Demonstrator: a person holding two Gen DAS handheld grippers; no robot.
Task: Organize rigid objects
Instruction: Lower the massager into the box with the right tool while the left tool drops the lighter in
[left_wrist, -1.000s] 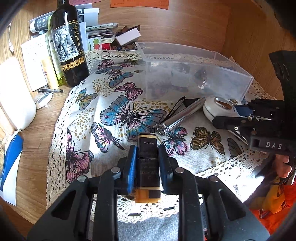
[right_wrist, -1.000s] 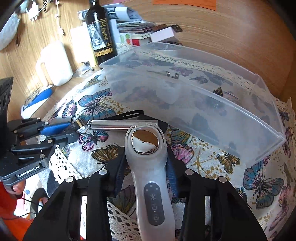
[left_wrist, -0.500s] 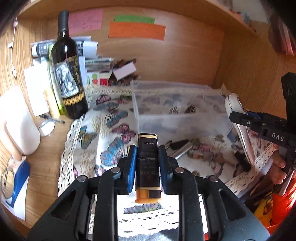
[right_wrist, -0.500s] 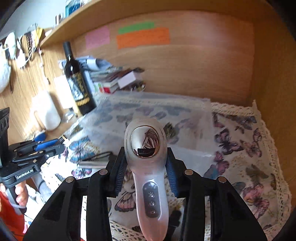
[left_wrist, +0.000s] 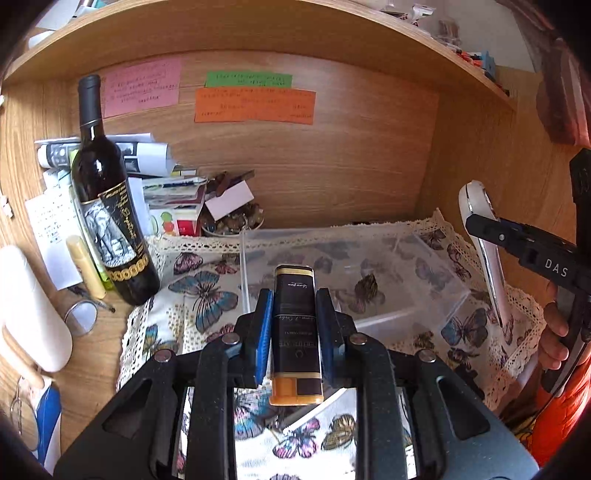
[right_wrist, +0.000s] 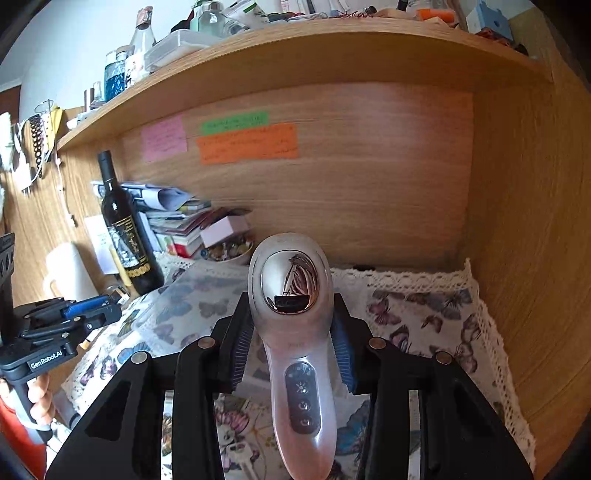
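Left wrist view shows our left gripper (left_wrist: 293, 328) clamped on the black-and-gold lighter (left_wrist: 295, 332), held above the clear plastic bin (left_wrist: 424, 258) so it can drop in. Our right gripper (right_wrist: 291, 349) is closed around the white facial device (right_wrist: 295, 347), raised over the butterfly cloth (right_wrist: 424, 317), likely bound for the same bin.

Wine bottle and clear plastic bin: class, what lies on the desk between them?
In the left wrist view, only the butterfly cloth with its lace edge lies between the wine bottle and the clear plastic bin.
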